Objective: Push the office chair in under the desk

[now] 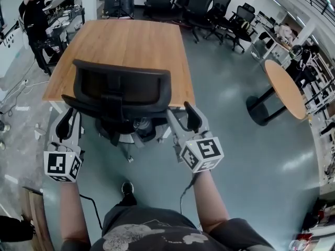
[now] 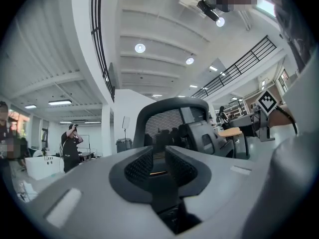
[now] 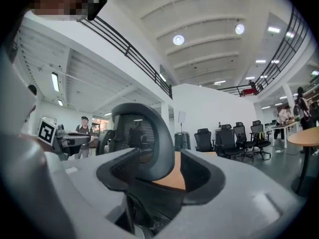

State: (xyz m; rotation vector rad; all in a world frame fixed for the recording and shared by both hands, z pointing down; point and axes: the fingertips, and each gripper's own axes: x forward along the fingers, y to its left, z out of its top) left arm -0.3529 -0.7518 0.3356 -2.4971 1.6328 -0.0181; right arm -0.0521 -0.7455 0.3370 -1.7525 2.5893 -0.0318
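Black mesh-backed office chair (image 1: 123, 90) stands straight ahead of me on the grey floor (image 1: 235, 140), its back toward me, with one of my tongs at each side.

Nearest of all, my black shoe (image 1: 127, 190) is planted on the floor between my forearms. My left tongs (image 1: 67, 120) sits by the chair's left side, below the corner of the backrest. In the left gripper view its ribbed pads (image 2: 139, 166) stand a narrow gap apart with nothing clamped between them, and the chair's back rises just beyond.

My right tongs (image 1: 184, 116) is at the chair's right side. Its jaws stand wider apart, and the right rim of the backrest stands in the gap, close to the left pad (image 3: 119, 168). They are not closed on it, and I cannot tell whether pad and rim touch.

Beyond the chair lies the rectangular wooden bench (image 1: 131, 41). From the head view the backrest overlaps its near edge, while the chair's base shows on my side of that edge. How far the seat reaches under I cannot tell.

Farther right, well apart, is a round wooden table (image 1: 285, 88) on a black pedestal. A row of black office chairs (image 1: 220, 9) lines the far end, and a person in dark clothes (image 1: 34, 14) stands at the far left.
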